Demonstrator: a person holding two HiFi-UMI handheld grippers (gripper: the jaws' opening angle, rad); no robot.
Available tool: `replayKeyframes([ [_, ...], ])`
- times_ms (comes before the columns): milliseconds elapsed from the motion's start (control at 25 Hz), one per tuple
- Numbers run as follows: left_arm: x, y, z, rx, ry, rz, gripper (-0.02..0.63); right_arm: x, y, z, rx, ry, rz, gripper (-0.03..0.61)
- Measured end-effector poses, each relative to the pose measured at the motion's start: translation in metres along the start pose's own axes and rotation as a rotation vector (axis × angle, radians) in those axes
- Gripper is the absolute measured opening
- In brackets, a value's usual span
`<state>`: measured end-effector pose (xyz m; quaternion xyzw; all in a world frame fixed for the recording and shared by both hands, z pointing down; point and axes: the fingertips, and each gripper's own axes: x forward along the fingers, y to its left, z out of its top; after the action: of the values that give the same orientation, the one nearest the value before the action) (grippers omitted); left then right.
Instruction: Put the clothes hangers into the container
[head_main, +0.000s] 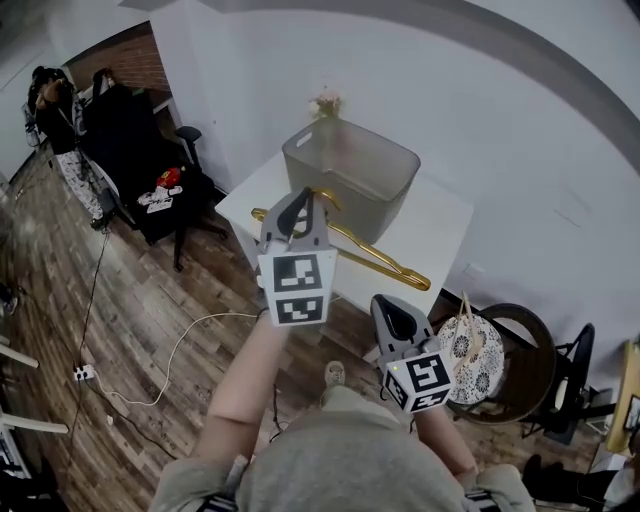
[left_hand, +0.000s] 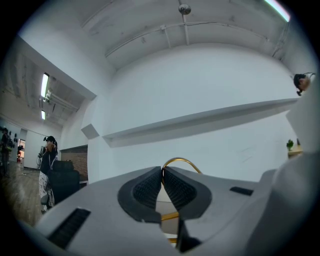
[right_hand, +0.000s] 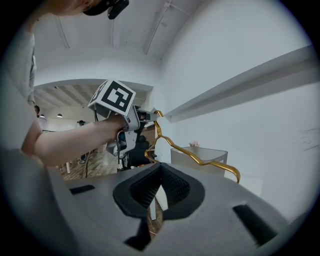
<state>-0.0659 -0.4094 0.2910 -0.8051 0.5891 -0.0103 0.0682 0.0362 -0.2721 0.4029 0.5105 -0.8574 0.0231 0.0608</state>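
White walls (head_main: 520, 120); wood-plank floor (head_main: 60, 300). White table (head_main: 440, 225) against wall. Black office chair (head_main: 140, 150) left, brick section (head_main: 135, 60) behind. Cable (head_main: 200, 320) lies across floor.

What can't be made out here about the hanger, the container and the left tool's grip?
- Head view: the left tool covers the gold hanger at its neck, so the grip itself is hidden.
- Left gripper view: the tool's own body hides most of the hanger below its hook.
- Head view: the container has hazy frosted walls, so its contents cannot be told.
- Head view: the pinkish thing behind the container is too small to identify.
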Motion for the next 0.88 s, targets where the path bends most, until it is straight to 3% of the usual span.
replayKeyframes([
  [440,0.088,0.008,0.026,0.026,-0.034,-0.001,0.017,0.059,-0.051,0.017,0.016,-0.016,0.005,0.003],
  [880,0.159,0.007,0.038,-0.011,-0.068,-0.029,0.017,0.109,-0.086,0.015,0.030,-0.022,0.003,0.003],
])
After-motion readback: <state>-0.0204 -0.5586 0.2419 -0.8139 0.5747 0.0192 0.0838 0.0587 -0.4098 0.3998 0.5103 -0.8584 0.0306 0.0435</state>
